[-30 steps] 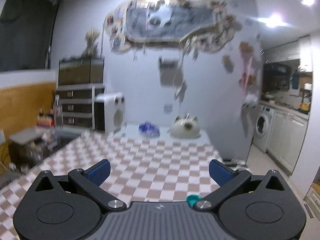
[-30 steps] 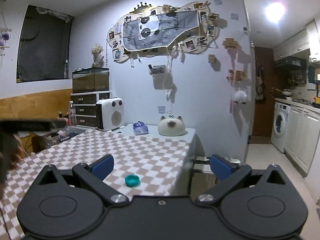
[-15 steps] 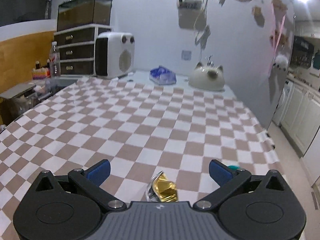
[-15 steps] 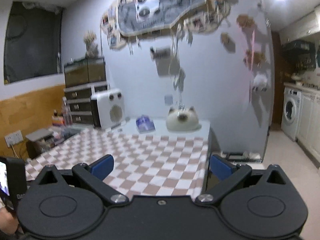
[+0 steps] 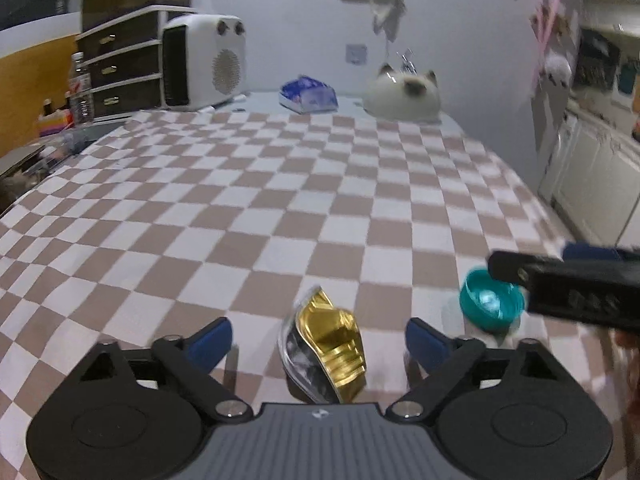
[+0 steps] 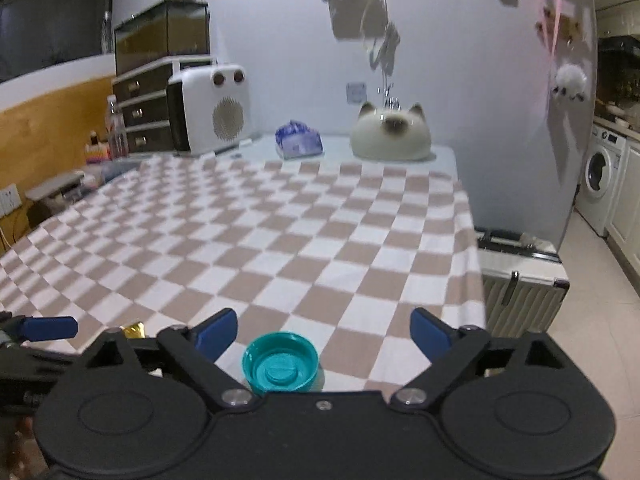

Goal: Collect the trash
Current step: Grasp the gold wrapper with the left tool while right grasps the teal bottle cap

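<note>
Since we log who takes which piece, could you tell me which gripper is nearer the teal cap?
Right. The right gripper has the teal cap lying between its open fingers. The left gripper is off to the cap's left, straddling the gold foil wrapper.

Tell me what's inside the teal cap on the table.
The teal cap lies open side up on the checkered cloth. Inside shows only its own teal floor with a raised round centre; nothing sits in it. The right gripper body hides its near edge.
</note>
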{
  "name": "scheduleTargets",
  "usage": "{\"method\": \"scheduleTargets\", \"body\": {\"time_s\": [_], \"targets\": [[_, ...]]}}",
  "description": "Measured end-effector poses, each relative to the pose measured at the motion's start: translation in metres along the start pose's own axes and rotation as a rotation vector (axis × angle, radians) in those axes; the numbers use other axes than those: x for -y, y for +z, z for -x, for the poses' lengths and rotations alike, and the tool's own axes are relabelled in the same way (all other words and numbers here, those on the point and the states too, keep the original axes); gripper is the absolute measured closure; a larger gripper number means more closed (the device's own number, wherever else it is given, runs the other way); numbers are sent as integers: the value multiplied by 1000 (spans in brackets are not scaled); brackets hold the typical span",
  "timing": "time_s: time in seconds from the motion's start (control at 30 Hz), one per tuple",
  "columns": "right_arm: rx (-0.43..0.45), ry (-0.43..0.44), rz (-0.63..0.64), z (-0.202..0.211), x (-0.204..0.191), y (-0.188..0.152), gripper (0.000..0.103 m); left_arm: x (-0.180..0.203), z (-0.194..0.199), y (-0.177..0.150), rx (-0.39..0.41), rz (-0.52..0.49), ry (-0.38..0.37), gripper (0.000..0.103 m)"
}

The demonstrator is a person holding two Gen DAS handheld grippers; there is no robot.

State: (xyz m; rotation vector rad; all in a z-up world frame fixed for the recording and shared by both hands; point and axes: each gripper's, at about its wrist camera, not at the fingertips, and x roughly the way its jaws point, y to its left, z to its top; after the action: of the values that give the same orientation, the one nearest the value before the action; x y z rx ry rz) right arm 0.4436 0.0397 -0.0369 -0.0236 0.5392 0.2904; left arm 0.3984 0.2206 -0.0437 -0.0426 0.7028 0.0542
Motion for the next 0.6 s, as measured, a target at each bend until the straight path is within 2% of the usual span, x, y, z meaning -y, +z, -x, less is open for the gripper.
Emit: {"method": "scheduleTargets", "body": {"time_s": [0.1,0.27,0.43,0.5,0.6], "targets": [[-46,-14,0,-15,-2,-1,20,3,-4,-4,-17,-21,6,19],[-89,26,12,-27,-8,-2,22,-2,-3,-4,-7,-2,18,28],[-115,50,41,-32,-19,-7,36,-6,-3,-2,-1,-2,41,44],[-129,52,56,-32,-22,-10,48,-6,-2,-2,-1,-5,38,47],[-133,49,97,-28,-28,-15,53,-10,-1,-1,7,19,41,60]]}}
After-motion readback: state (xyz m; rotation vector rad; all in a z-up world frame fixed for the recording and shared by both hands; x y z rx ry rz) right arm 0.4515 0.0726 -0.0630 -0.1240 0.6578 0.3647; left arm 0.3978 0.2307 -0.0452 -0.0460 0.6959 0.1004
